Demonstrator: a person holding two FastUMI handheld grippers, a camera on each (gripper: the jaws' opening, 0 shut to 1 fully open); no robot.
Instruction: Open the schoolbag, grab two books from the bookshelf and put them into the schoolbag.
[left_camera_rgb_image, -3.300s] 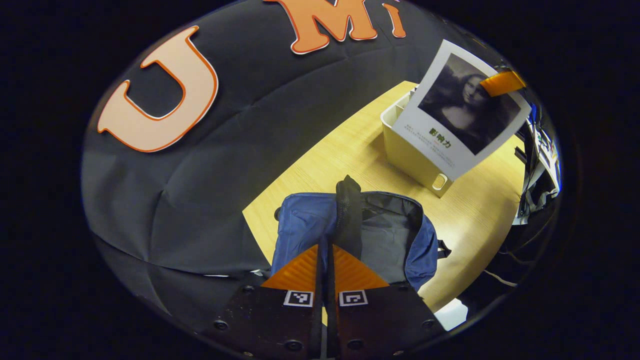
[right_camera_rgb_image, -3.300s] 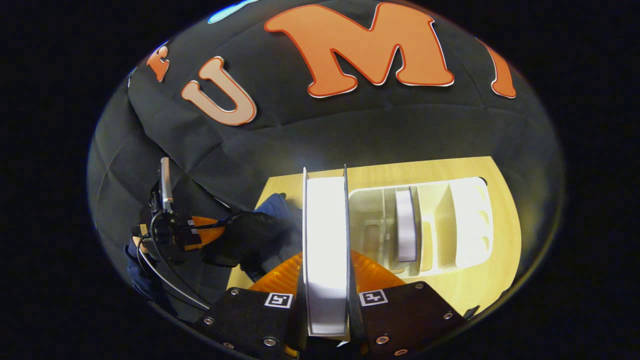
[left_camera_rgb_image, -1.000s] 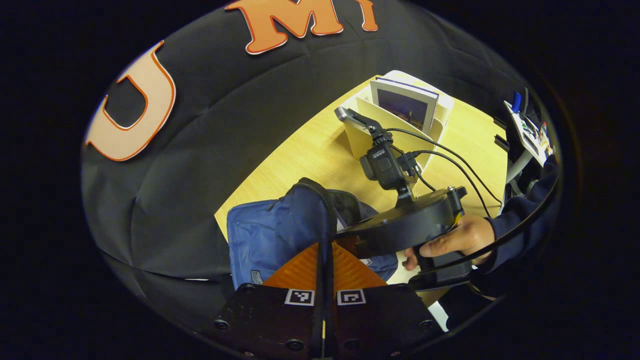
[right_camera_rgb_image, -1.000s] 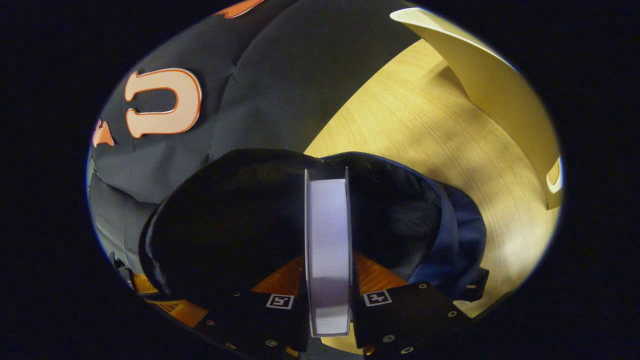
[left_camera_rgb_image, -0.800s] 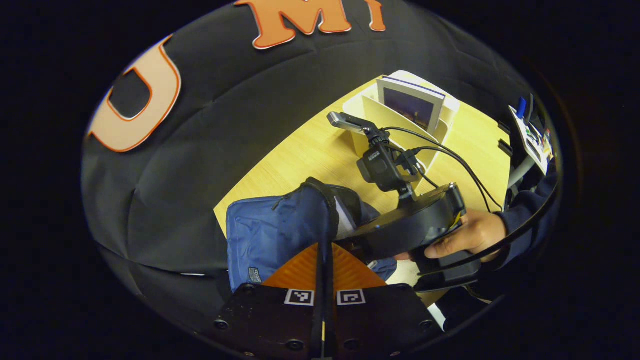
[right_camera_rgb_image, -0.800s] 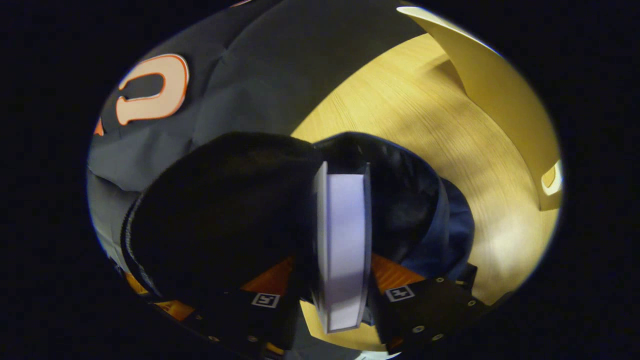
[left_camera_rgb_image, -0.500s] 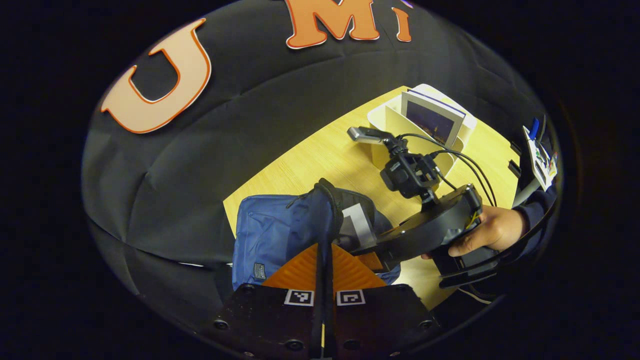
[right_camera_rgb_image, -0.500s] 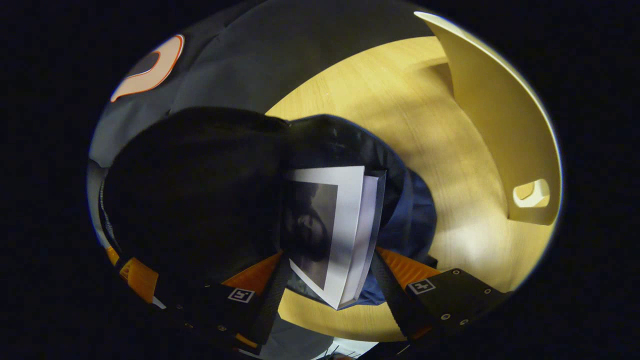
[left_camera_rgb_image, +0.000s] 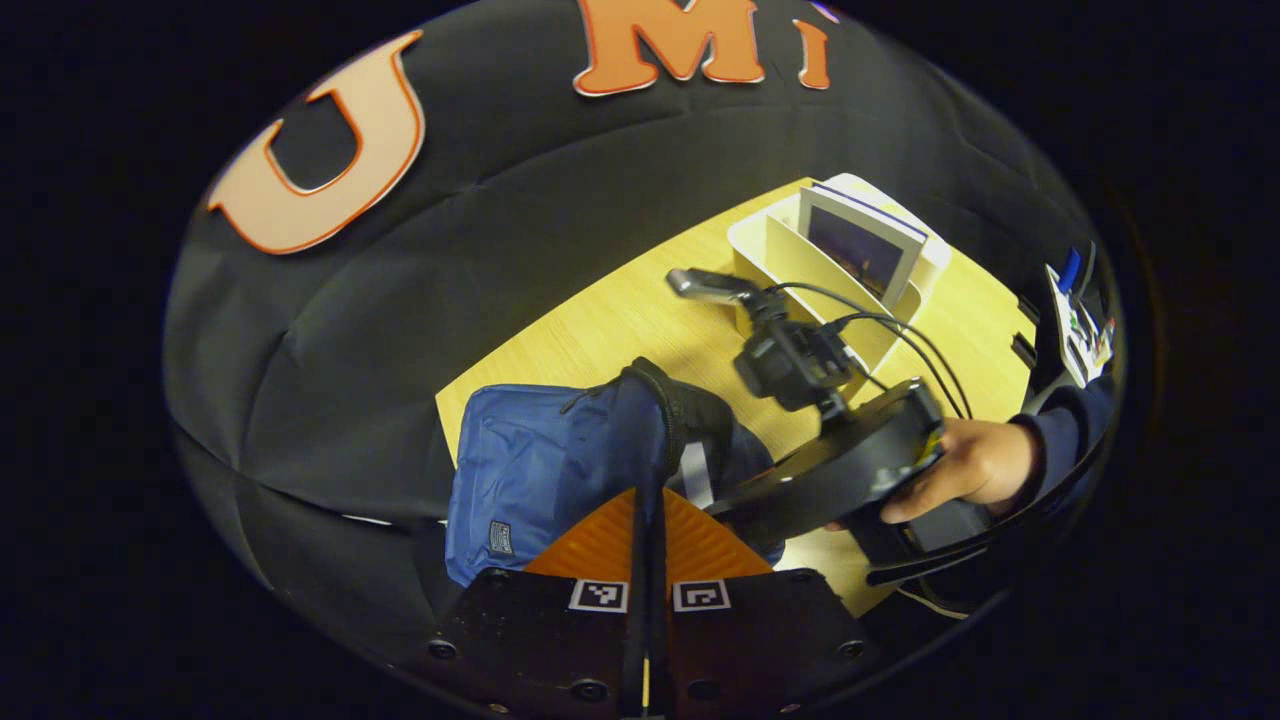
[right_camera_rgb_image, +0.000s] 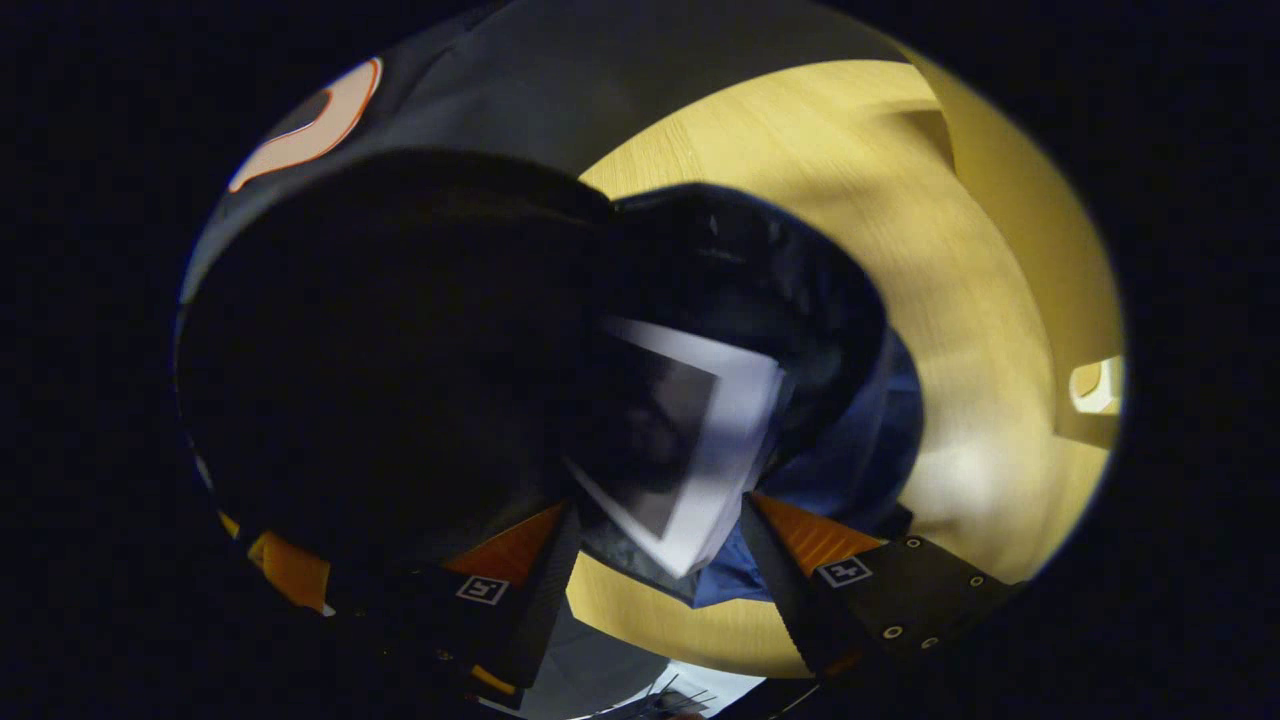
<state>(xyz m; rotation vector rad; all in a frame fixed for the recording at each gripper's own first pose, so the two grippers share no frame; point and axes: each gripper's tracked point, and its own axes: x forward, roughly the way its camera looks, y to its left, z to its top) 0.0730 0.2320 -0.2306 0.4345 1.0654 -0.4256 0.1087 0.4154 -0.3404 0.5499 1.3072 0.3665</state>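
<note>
In the left gripper view my left gripper (left_camera_rgb_image: 648, 500) is shut on the black zipped rim of the blue schoolbag (left_camera_rgb_image: 540, 460) and holds its flap up. A white sliver of the book (left_camera_rgb_image: 695, 470) shows in the bag's mouth. My right gripper (left_camera_rgb_image: 830, 470), held by a hand (left_camera_rgb_image: 970, 465), hovers over that mouth. In the right gripper view my right gripper (right_camera_rgb_image: 655, 515) is open, its orange fingers (right_camera_rgb_image: 800, 535) spread to both sides of the white book (right_camera_rgb_image: 700, 440). That book leans loose inside the dark schoolbag (right_camera_rgb_image: 860, 450). The raised flap (right_camera_rgb_image: 400, 340) covers the left side.
The white bookshelf (left_camera_rgb_image: 800, 260) stands on the wooden table (left_camera_rgb_image: 640, 310) behind the bag, with another book (left_camera_rgb_image: 865, 250) upright in it. Its side wall (right_camera_rgb_image: 1095, 385) shows at the right edge of the right gripper view. Cables run from the right gripper toward the shelf.
My right gripper carried the white book from the shelf into the bag's mouth, then opened; the book tipped over and slid deeper. My left gripper kept the flap raised.
</note>
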